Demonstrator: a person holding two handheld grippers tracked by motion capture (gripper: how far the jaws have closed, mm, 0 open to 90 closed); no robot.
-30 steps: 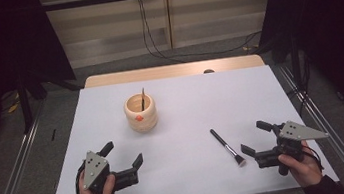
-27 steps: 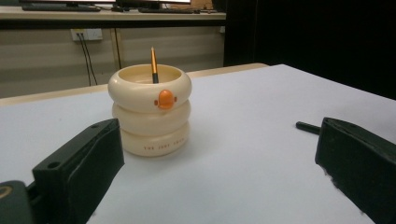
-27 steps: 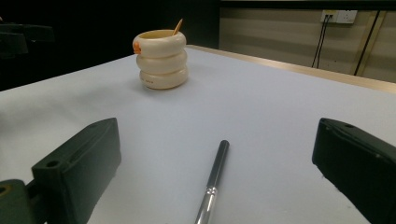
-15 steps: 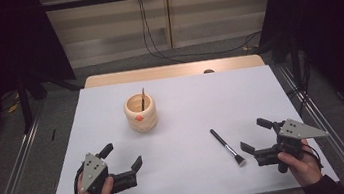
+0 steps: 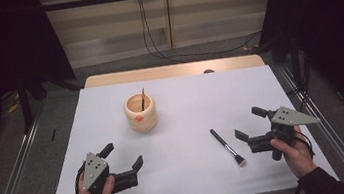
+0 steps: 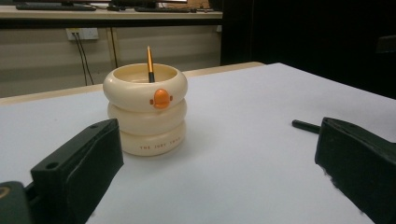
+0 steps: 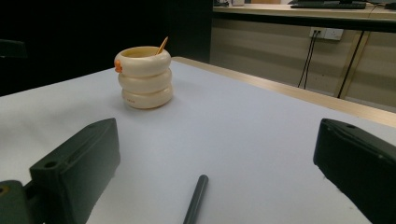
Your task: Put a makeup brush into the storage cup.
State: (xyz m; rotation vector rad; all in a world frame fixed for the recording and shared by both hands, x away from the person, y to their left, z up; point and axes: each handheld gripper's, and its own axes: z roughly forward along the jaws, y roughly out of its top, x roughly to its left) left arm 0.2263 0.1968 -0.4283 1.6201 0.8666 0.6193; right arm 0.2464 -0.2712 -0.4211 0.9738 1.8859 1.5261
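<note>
Nearest to the person, the left claw [image 5: 123, 157] and the right claw [image 5: 249, 124] both rest low over the white table [image 5: 186, 105], each with its jaws wide apart and holding nothing. Just beside the right claw lies the black makeup brush [image 5: 228, 147], flat on the table. Farther back stands the cream ringed cup [image 5: 140, 112], upright, with a thin stick [image 5: 143, 99] leaning inside it.

Glossy cream holder [image 5: 141, 113], matt tabletop [image 5: 189, 125]
</note>
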